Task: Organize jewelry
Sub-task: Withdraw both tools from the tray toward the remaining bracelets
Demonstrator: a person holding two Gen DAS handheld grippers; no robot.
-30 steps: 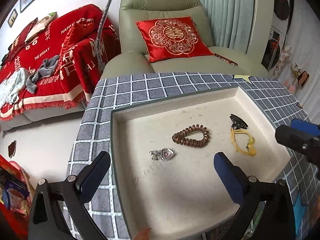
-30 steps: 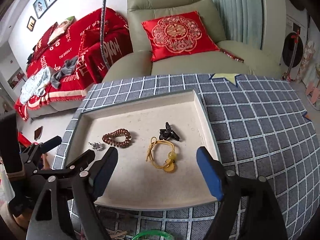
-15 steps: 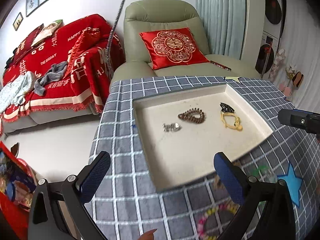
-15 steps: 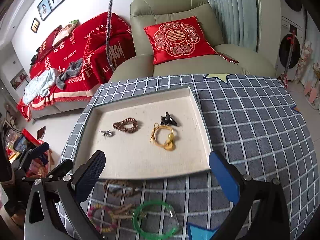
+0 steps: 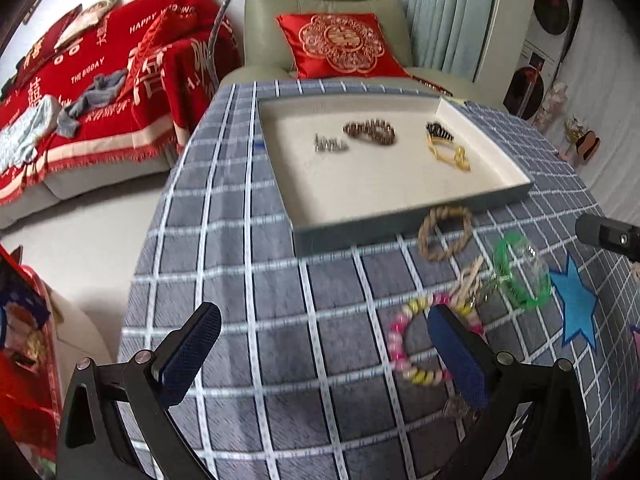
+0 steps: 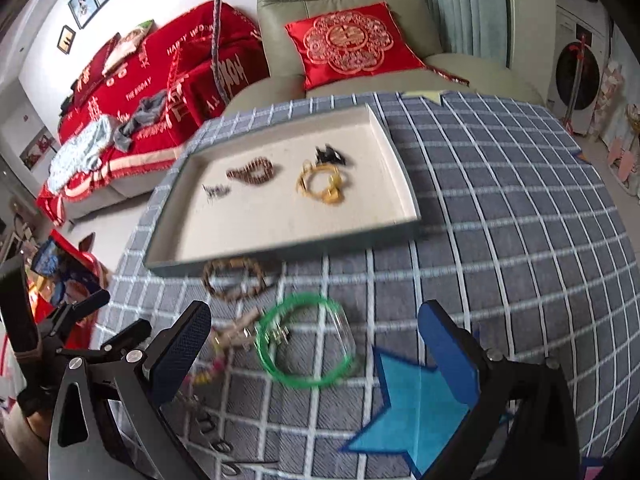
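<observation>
- Two grippers are seen above a grey checked tablecloth (image 5: 248, 264); nothing is held by either.
- At 7 o'clock in the left wrist view, the left gripper (image 5: 320, 356) is held with its jaws wide apart and nothing between the pads.
- A pink and yellow bead bracelet (image 5: 416, 340) is seen on the cloth at 5 o'clock, partly hidden by the right-hand finger.
- A shallow cream tray (image 5: 304, 184) is placed at 12 o'clock; within it, from left to right, a silver piece (image 5: 330, 145), a brown coil bracelet (image 5: 370, 131), a black hair claw (image 5: 440, 134) and a yellow cord bracelet (image 5: 448, 154) are laid apart from one another.
- A braided rope bracelet (image 5: 444, 233) is found just outside the tray's near wall, at 3 o'clock.
- A green bangle (image 6: 304, 340) is seen on the cloth at 6 o'clock in the right wrist view, near the rope bracelet.
- The right gripper (image 6: 316, 356) is spread fully, empty, above the bangle.
- A blue star patch (image 6: 416, 408) is shown at 5 o'clock.
</observation>
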